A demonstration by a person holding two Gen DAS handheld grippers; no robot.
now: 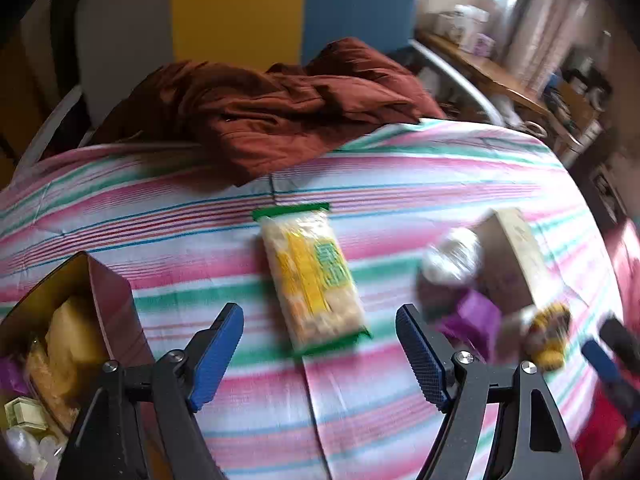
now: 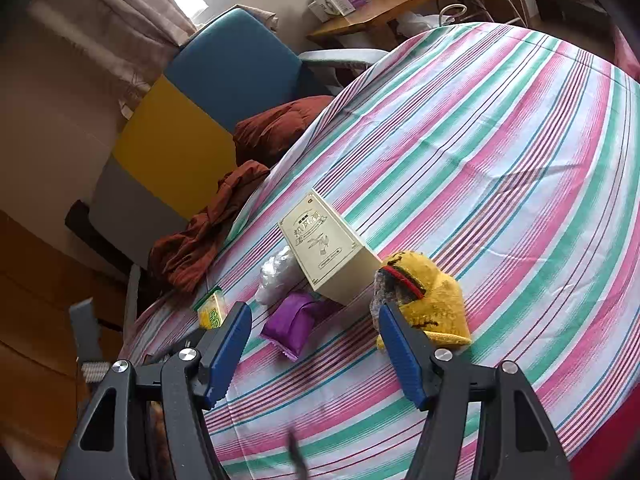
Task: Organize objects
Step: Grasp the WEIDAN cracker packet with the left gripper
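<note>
Loose items scattered on a striped bedspread

A green-edged yellow snack packet lies flat at centre in the left wrist view, long axis running from 11 to 5 o'clock. At its 3 o'clock sit a clear crinkled bag, a purple pouch and a cream printed box resting tilted. A yellow knitted toy lies just at the box's 4 o'clock in the right wrist view. An open box of packets sits at 8 o'clock.
</note>
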